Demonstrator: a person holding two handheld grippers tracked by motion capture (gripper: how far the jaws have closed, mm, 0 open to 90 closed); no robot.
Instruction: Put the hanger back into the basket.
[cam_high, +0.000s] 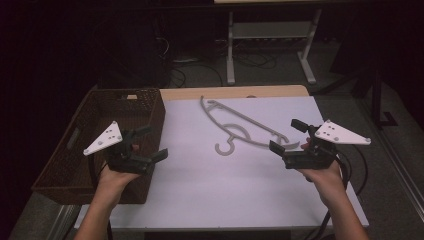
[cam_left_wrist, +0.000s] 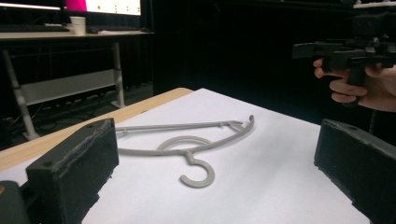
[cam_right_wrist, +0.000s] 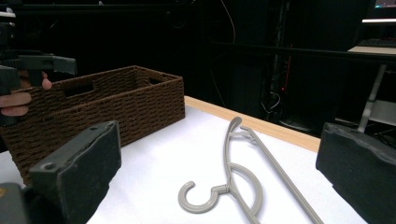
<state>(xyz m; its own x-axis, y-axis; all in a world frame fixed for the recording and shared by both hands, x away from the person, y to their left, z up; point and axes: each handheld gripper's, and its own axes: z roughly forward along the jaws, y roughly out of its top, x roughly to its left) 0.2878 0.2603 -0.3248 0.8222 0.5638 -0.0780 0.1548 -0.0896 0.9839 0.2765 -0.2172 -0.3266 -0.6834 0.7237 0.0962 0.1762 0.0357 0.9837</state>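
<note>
A grey plastic hanger (cam_high: 250, 140) lies flat on the white table top (cam_high: 210, 190), hook toward the person. My left gripper (cam_high: 151, 143) hovers open at the table's left, just in front of the basket's near right corner, nothing between its jaws. My right gripper (cam_high: 288, 136) hovers open beside the hanger's right end. In the left gripper view the hanger (cam_left_wrist: 190, 157) lies ahead between the wide-set jaws of the left gripper (cam_left_wrist: 217, 140), with the right gripper (cam_left_wrist: 345, 51) beyond. In the right gripper view the hanger (cam_right_wrist: 219, 189) lies between the jaws of the right gripper (cam_right_wrist: 219, 149).
A brown wicker basket (cam_high: 100, 140) stands along the table's left side, also seen in the right gripper view as the basket (cam_right_wrist: 102, 107) with the left gripper (cam_right_wrist: 37, 65) before it. A wooden table edge (cam_high: 235, 92) runs along the back. A white desk frame (cam_high: 270, 35) stands beyond.
</note>
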